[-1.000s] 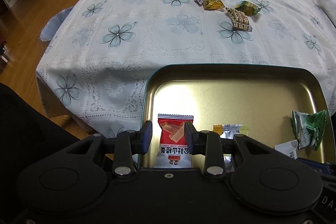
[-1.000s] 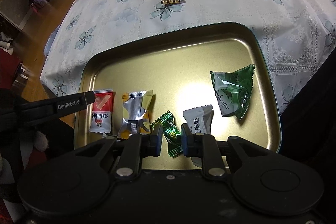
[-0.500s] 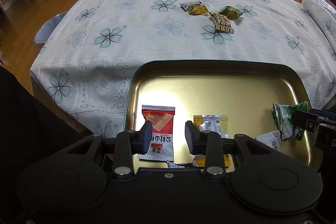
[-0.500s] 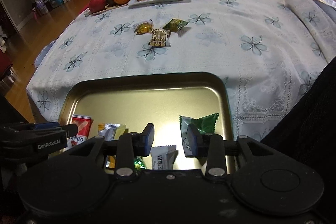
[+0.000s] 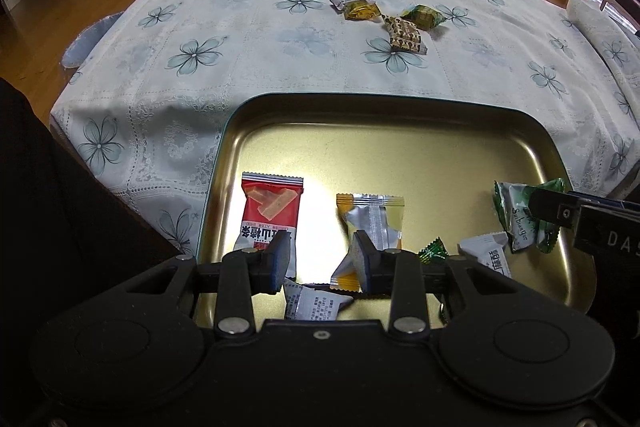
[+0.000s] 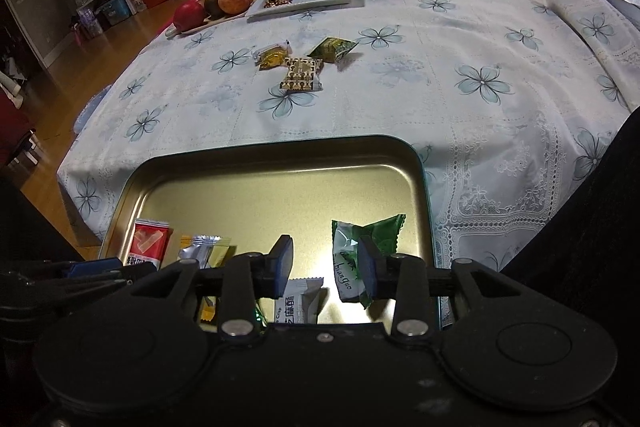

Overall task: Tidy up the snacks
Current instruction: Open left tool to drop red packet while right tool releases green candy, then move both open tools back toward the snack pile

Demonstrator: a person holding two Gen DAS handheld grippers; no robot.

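Left wrist view: a red packet (image 5: 270,217) and a silver-yellow packet (image 5: 370,227) are seen lying flat in the gold tray (image 5: 400,147), long axes running away from the camera. The left gripper (image 5: 320,259) is held wide apart above them, gripping nothing. The right gripper (image 6: 324,263) is likewise spread and empty over a green packet (image 6: 362,251).

Both my tools matte black plastic. Left hand-held gripper (image 5: 320,261): two round discs on a broad body, two silver screws on the finger arms, one small centre screw, blue-edged pads (image 5: 280,259). Right hand-held gripper (image 6: 325,267): same build; from the left camera its side shows white letters "DA". Dark clothing at frame edges.
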